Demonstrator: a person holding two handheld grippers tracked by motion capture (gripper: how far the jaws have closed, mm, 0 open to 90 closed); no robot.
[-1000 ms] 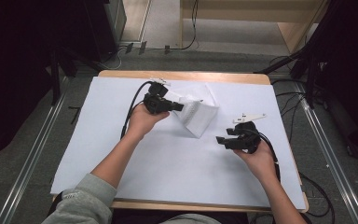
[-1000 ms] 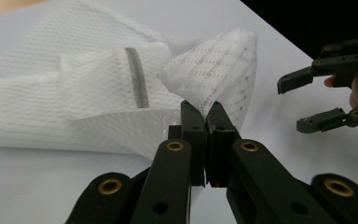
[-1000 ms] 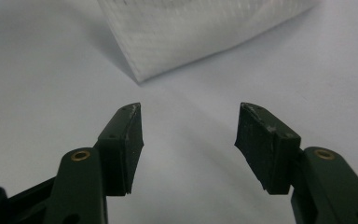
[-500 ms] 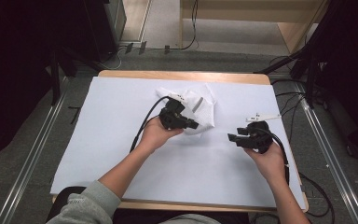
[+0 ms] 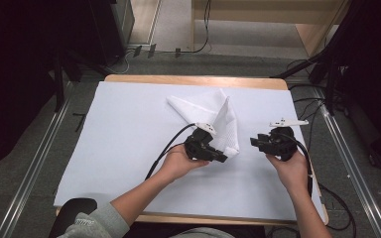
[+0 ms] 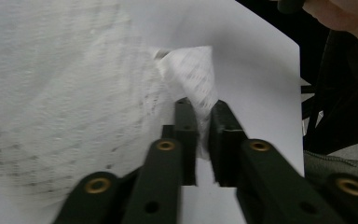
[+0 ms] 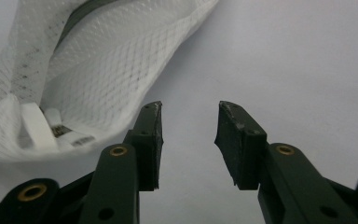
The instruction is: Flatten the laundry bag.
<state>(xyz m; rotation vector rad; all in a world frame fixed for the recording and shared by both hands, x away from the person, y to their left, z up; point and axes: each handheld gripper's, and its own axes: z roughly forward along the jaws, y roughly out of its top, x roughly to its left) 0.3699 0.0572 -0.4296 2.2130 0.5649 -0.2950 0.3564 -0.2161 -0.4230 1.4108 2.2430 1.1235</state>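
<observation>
At the frame's centre the left gripper (image 5: 222, 157) has just loosened on the mesh cloth (image 5: 226, 125), a corner between its pads, probably to fold it; the right gripper (image 5: 254, 142) has been closing, empty.

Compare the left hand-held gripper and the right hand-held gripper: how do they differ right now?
The left hand-held gripper has a fold of the white mesh cloth between its narrowly parted, just-opening jaws; the right hand-held gripper has nothing between its wider jaws, which have been closing. The left sits over the cloth; the right beside it. Both are black.
</observation>
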